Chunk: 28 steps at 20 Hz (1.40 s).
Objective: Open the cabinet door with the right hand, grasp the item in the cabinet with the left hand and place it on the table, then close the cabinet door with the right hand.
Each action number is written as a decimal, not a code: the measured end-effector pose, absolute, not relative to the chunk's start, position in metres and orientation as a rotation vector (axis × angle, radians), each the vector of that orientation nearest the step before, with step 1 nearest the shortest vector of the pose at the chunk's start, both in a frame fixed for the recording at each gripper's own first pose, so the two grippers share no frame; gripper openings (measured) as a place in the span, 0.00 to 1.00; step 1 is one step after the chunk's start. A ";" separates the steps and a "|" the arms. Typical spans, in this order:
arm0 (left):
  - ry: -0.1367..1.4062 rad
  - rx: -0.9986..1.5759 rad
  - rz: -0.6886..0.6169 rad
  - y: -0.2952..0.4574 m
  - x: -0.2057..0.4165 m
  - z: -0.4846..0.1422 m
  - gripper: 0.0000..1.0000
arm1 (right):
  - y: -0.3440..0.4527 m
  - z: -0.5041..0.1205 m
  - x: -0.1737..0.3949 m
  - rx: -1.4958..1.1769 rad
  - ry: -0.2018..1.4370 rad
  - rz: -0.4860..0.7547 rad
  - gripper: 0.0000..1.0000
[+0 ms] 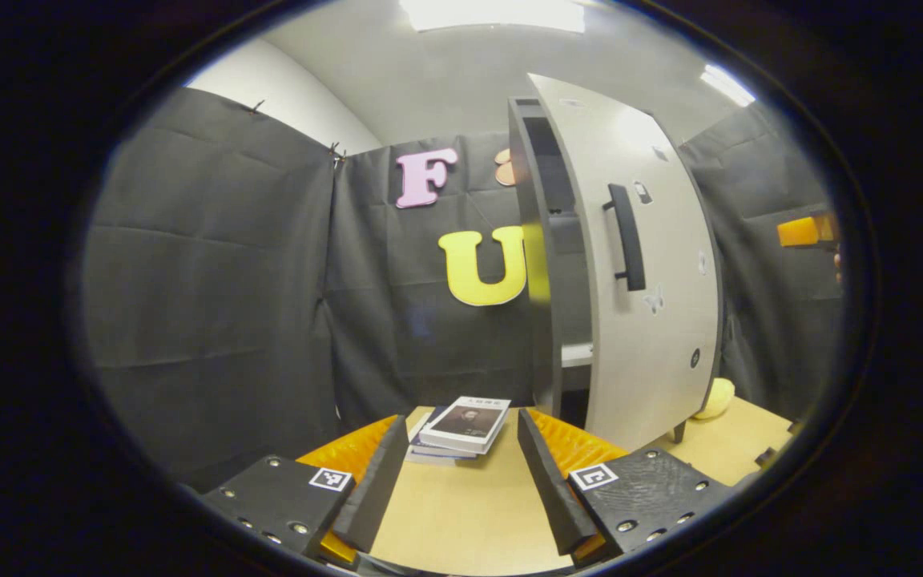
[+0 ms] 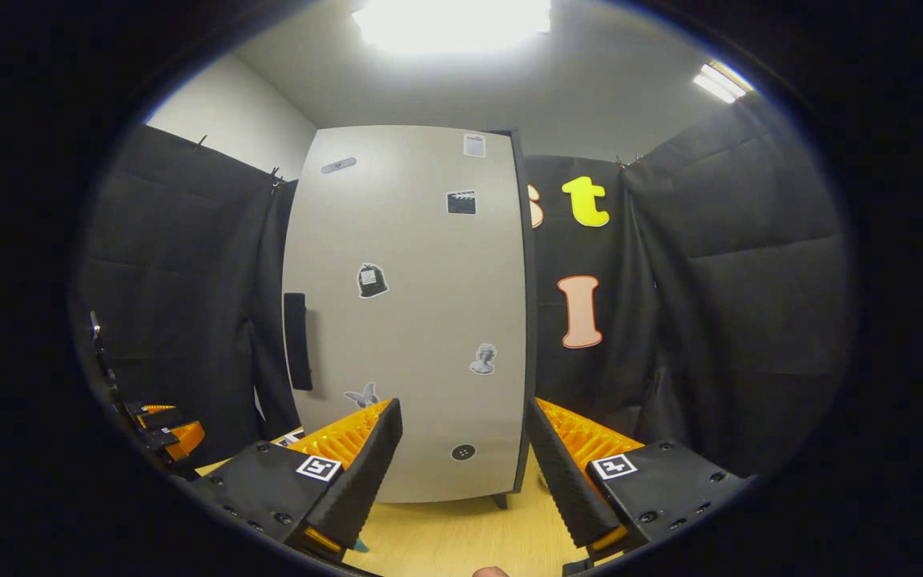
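A staged recording booth, not a lived-in home: black cloth [image 1: 213,264] drapes the walls beneath white ceiling panel lights [image 2: 449,20]. A lone sticker-dotted cabinet [image 2: 413,320] stands on a bare wooden table [image 1: 461,521].

Left claw [image 1: 457,489]: jaws spread wide and empty, hanging over the tabletop [image 1: 461,521]
Books [image 1: 461,429]: small stack lying flat on the tabletop, beyond and between the fingers [image 1: 369,489]; touching neither
Cabinet [image 1: 546,256]: stands on the tabletop to the right of the books; its door [image 1: 646,264] is swung partly open; a dark vertical handle [image 1: 628,236] is on the door's face
Yellow object [image 1: 716,398]: on the tabletop behind the door's lower edge
Right claw [image 1: 810,231]: at the far right edge; state unclear
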<state>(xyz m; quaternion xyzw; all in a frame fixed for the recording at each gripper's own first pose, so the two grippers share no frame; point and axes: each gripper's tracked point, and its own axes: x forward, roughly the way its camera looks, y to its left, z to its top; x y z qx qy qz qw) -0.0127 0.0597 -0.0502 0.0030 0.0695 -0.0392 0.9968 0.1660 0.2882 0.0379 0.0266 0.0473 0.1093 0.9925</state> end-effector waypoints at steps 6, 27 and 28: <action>0.113 0.002 -0.098 0.013 -0.011 -0.027 0.83 | 0.232 0.040 0.168 0.063 0.079 0.176 0.97; 0.078 -0.006 -0.144 -0.053 0.002 0.000 0.83 | 0.137 0.009 0.168 0.137 0.092 0.062 0.98; 0.078 -0.007 -0.140 -0.052 0.001 0.000 0.83 | 0.137 0.009 0.170 0.136 0.092 0.061 0.98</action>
